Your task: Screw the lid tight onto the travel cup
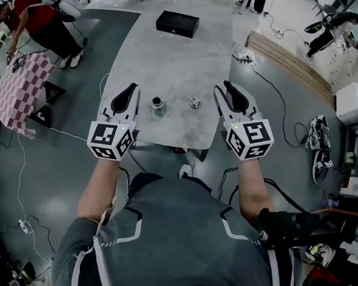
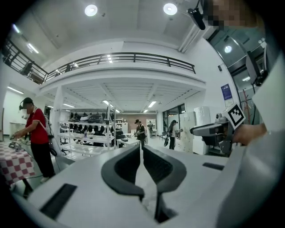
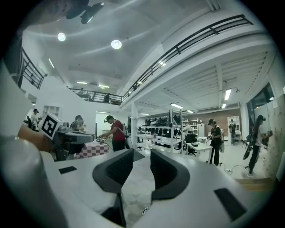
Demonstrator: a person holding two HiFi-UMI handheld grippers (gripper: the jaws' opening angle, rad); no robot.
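The left tongs [image 1: 132, 87] are sitting closed, empty, left of the travel cup [image 1: 158, 106]. The right tongs [image 1: 229, 84] are gaping, empty, right of the lid [image 1: 195, 102].

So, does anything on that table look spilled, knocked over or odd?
Nothing stands out. The travel cup stands upright on the grey table, its lid lying apart beside it, not yet on. A black box sits at the far end. No spill shows.

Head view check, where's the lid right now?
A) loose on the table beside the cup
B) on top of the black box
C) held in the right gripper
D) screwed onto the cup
A: the lid sits by itself on the table, apart from the open travel cup and to its right in the head view.
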